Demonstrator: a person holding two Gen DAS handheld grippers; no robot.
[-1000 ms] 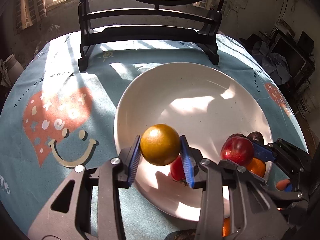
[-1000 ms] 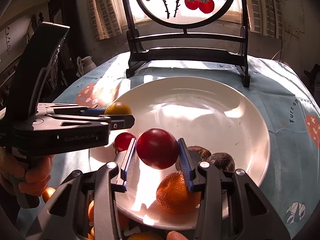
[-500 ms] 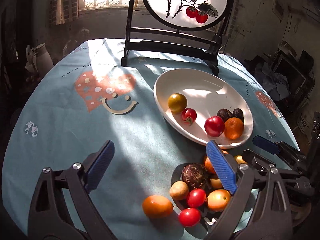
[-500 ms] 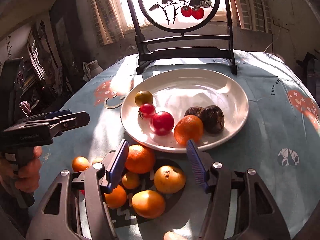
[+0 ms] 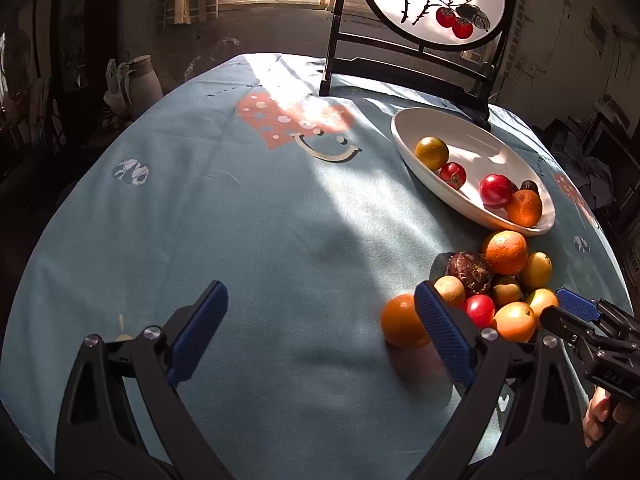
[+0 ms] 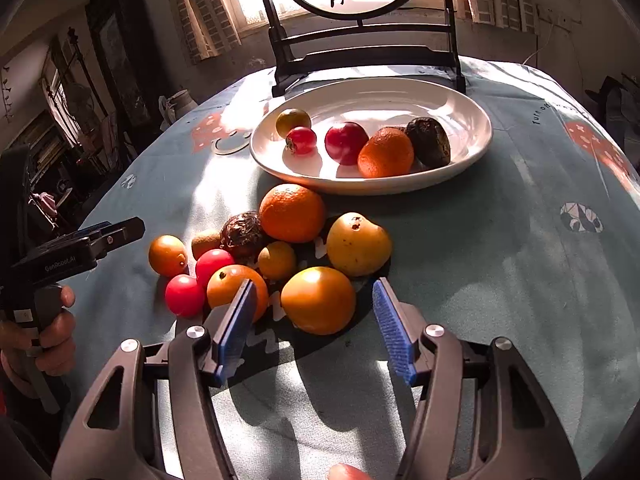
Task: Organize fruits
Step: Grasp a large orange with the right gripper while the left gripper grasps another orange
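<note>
A white plate holds a yellow-green fruit, a small tomato, a red fruit, an orange and a dark wrinkled fruit. In front of it several loose fruits lie in a pile on the blue cloth. My right gripper is open, and an orange-yellow fruit sits between its tips without touching the pads. My left gripper is wide open over bare cloth. An orange lies just beyond its right finger.
A round painted screen on a dark stand rises behind the plate. The table's rounded edge falls away on the left, with a pale jug beyond it. A person's hand grips the left tool's handle.
Both grippers let go of their fruit on the plate, the left the yellow-green one and the right the red one. They opened and drew back to the loose pile.
</note>
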